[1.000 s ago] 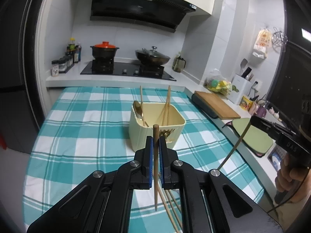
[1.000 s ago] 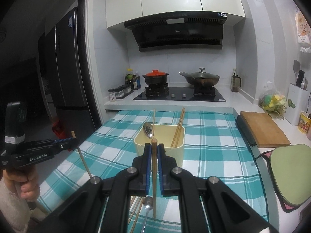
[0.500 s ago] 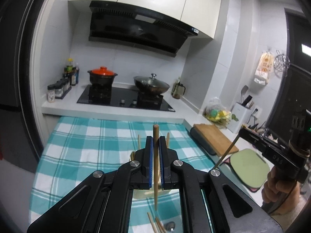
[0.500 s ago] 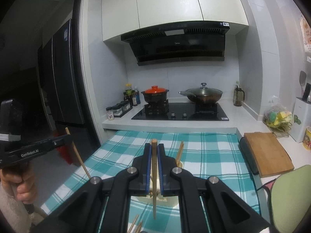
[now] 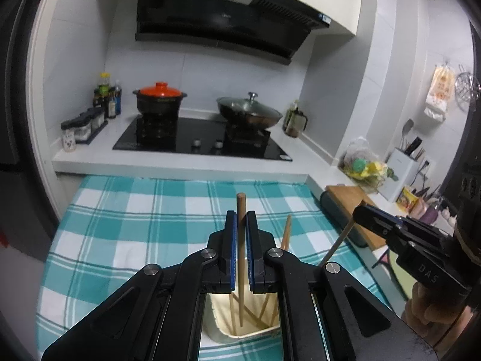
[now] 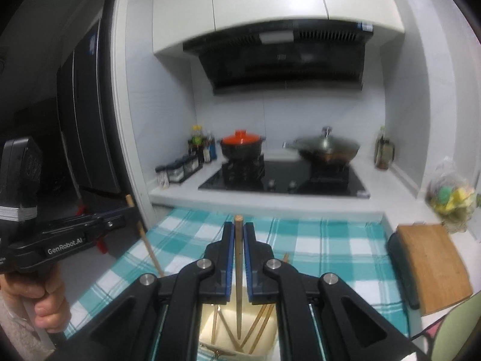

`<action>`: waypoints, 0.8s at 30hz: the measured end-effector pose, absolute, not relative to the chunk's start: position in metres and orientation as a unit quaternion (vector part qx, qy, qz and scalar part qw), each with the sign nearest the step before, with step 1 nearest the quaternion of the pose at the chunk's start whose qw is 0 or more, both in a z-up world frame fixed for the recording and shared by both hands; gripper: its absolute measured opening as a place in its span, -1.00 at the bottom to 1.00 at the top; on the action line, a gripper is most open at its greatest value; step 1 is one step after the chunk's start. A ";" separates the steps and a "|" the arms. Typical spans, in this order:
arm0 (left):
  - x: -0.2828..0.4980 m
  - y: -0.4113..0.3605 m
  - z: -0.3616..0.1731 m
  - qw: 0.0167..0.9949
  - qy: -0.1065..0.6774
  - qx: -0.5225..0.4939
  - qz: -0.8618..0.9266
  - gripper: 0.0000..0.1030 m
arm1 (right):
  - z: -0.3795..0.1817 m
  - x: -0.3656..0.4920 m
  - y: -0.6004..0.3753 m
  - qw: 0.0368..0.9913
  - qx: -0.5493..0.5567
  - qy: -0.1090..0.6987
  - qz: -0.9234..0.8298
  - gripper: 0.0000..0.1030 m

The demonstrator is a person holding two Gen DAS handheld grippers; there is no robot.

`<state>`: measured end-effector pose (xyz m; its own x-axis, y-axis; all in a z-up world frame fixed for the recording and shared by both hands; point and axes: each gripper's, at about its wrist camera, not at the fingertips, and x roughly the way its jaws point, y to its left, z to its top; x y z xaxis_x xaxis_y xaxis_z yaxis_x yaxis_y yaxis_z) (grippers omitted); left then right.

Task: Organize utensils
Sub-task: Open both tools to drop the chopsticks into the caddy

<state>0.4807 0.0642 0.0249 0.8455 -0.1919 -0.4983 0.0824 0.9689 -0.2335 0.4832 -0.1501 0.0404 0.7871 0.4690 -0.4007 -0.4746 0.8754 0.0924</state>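
The left tongs [image 5: 240, 242] are clenching one wooden chopstick [image 5: 240, 240] upright, its lower end hanging inside the cream utensil holder [image 5: 228, 328] on the checked counter [image 5: 135, 225]. The right tongs [image 6: 238, 252] are clenching a second chopstick [image 6: 238, 270] over the same holder, where about four more chopsticks [image 6: 258, 331] are leaning.

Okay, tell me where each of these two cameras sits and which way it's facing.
Left wrist: on the left gripper, facing the stove; its chopstick over the cream holder; right gripper at right.
Right wrist: on the right gripper, same way; left gripper and hand at left.
Shared: stove, checked cloth, holder.
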 end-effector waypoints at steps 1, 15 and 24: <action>0.488 0.062 0.016 0.952 0.280 -0.101 -0.072 -0.93 | 0.030 0.492 -0.148 0.941 -0.005 0.226 0.251 -0.88; 0.514 0.055 -0.049 0.932 0.350 -0.082 -0.043 0.20 | -0.055 0.568 -0.129 0.904 0.033 0.347 0.247 -0.12; 0.446 0.066 -0.055 0.918 0.395 -0.013 -0.032 0.55 | -0.036 0.524 -0.162 0.920 0.020 0.324 0.221 -0.12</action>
<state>0.4455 0.0659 -0.0549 0.6856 -0.0692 -0.7247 0.0489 0.9976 -0.0490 0.5243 -0.1624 -0.0362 0.6922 0.4203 -0.5866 -0.3942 0.9011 0.1805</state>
